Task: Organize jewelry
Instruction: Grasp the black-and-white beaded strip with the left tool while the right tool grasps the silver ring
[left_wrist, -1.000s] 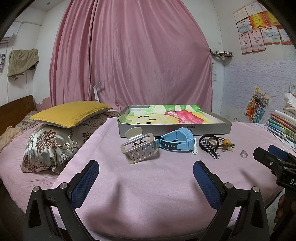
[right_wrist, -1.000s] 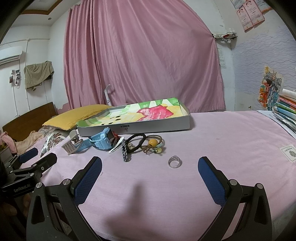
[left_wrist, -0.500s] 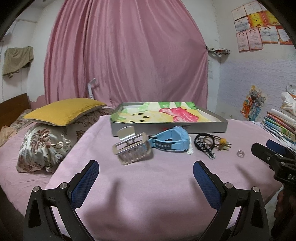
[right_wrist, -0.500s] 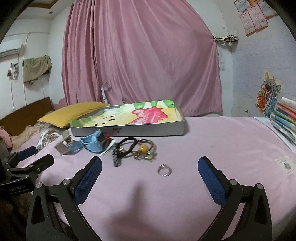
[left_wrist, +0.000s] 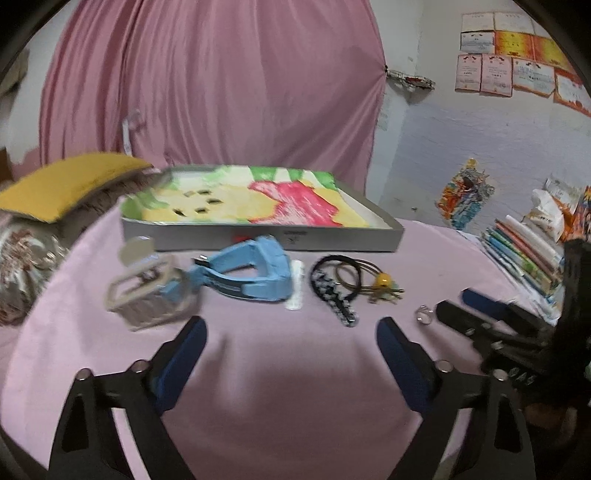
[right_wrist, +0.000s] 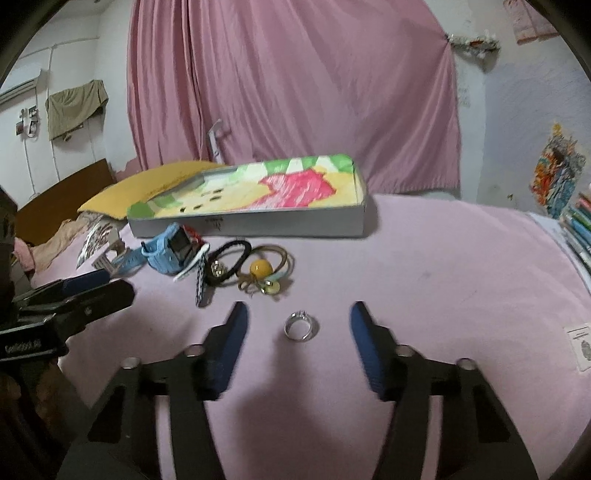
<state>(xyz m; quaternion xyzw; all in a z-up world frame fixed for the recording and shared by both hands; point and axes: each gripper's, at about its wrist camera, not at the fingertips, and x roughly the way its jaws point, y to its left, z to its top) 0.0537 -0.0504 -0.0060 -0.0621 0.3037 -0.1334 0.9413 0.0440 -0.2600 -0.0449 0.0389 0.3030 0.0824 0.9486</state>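
Note:
A silver ring (right_wrist: 301, 325) lies on the pink cloth between the open fingers of my right gripper (right_wrist: 298, 317); it also shows in the left wrist view (left_wrist: 424, 314). Behind it lie hair ties with a yellow bead (right_wrist: 258, 266), a black-and-white clip (right_wrist: 200, 281), a blue watch (right_wrist: 170, 254) and a grey claw clip (left_wrist: 144, 292). A shallow grey tray (right_wrist: 258, 225) with a colourful lining stands at the back. My left gripper (left_wrist: 291, 332) is open and empty, in front of the watch (left_wrist: 255, 275).
The pink-covered table (left_wrist: 280, 387) drops off to a bed with a yellow pillow (left_wrist: 62, 184) on the left. Stacked books (left_wrist: 524, 251) lie at the right. A small white card (right_wrist: 583, 345) lies on the cloth at the right.
Both grippers have moved forward toward the items. My right gripper now has the ring between its fingers, which stand closer together than before. The left view has swung slightly right.

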